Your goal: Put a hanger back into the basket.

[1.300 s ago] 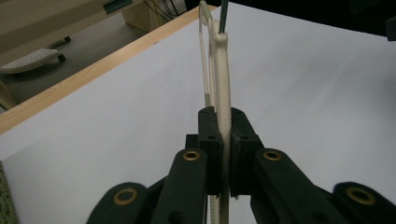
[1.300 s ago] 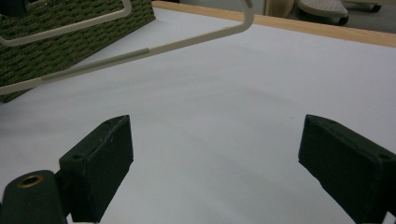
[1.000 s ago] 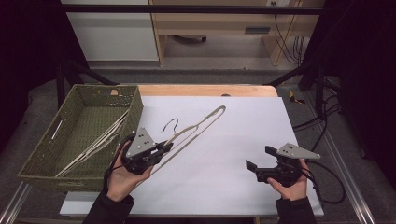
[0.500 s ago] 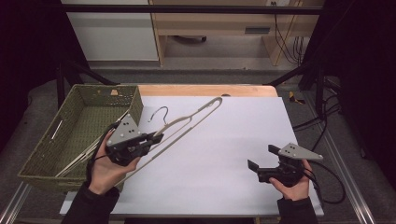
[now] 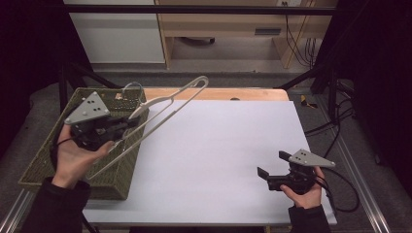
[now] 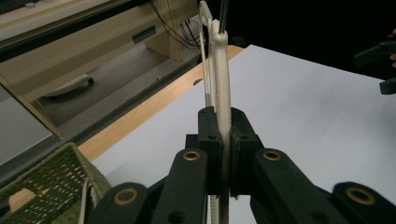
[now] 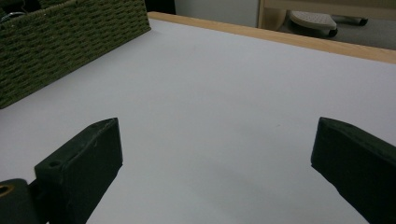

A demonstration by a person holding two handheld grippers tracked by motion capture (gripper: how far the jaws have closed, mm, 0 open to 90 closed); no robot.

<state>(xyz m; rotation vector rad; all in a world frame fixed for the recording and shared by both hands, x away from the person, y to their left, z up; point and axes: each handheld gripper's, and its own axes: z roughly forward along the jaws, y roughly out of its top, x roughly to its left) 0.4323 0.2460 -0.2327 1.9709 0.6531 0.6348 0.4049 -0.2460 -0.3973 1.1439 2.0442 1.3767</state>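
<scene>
Hanger (image 5: 167, 104) clamped in left gripper (image 5: 127, 126), lifted above basket (image 5: 43, 165) rim. Right gripper (image 5: 272, 170) right of basket, jaws apart, nothing held.

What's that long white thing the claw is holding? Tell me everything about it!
It is a clothes hanger, cream-white and plastic-looking, with a thin metal hook on top. The left gripper has its black jaws shut on one of the flat bars, holding it tilted up in the air. One pointed end sticks up past the far edge of the table; the other end hangs over the woven green basket.
</scene>
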